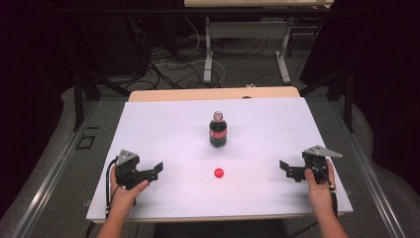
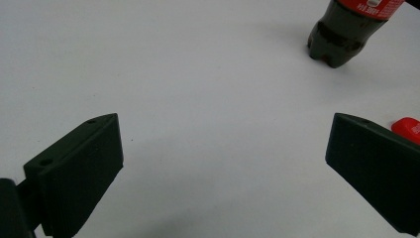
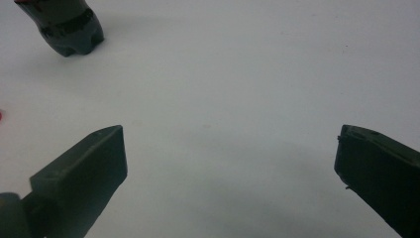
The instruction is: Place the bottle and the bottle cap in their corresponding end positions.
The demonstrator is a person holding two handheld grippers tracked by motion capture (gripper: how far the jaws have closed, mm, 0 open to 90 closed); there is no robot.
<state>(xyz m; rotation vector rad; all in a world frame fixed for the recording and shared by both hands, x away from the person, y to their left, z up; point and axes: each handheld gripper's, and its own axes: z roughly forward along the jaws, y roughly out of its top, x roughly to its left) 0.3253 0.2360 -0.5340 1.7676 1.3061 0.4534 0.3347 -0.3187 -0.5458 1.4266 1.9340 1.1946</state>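
Observation:
A small dark cola bottle [image 1: 218,130] with a red label stands upright and uncapped at the middle of the white table [image 1: 163,124]. Its red cap [image 1: 219,173] lies on the table in front of it. My left gripper [image 1: 158,169] rests at the left, held by a hand, jaws wide open toward the cap. My right gripper [image 1: 284,167] rests at the right, also open and empty. In the left gripper view the bottle's base [image 2: 337,42] is at the upper right and the cap [image 2: 407,130] peeks past the right jaw. The bottle's base [image 3: 69,29] appears at the upper left of the right gripper view.
The white sheet covers a wooden tabletop whose far edge [image 1: 213,93] shows. Beyond it are table legs [image 1: 208,54] and cables on the floor. Bare white surface lies between each gripper and the bottle.

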